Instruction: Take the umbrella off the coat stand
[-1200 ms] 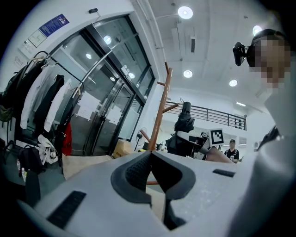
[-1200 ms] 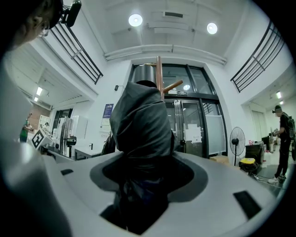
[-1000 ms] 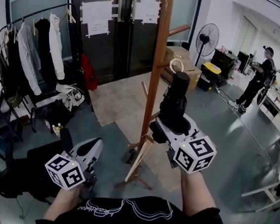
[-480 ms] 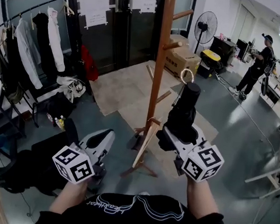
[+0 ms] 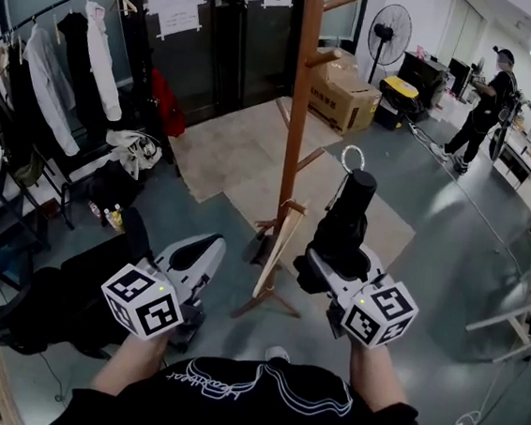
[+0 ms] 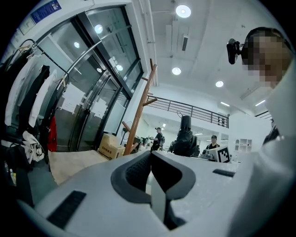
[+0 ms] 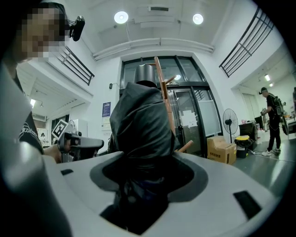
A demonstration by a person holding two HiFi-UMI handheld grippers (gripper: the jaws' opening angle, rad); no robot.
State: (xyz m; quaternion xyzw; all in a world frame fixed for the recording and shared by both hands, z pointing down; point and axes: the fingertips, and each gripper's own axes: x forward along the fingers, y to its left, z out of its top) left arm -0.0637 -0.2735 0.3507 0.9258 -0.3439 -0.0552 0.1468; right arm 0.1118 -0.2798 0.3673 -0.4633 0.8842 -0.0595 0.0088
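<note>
Umbrella [image 5: 345, 215] is sitting upright in my right gripper [image 5: 329, 256], whose fingers [image 7: 203, 178] are gripping its folded black cloth, so it is hanging on no peg, just beside the coat stand [image 5: 300, 107]; my left gripper [image 5: 207, 248] is idling, fingers pressed together, empty

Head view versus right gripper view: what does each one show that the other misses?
Only the head view shows the clothes rack and the feet of the coat stand. Only the right gripper view shows the ceiling lights. Both show the black umbrella held between the jaws of the right gripper, the fan and the cardboard box.
</note>
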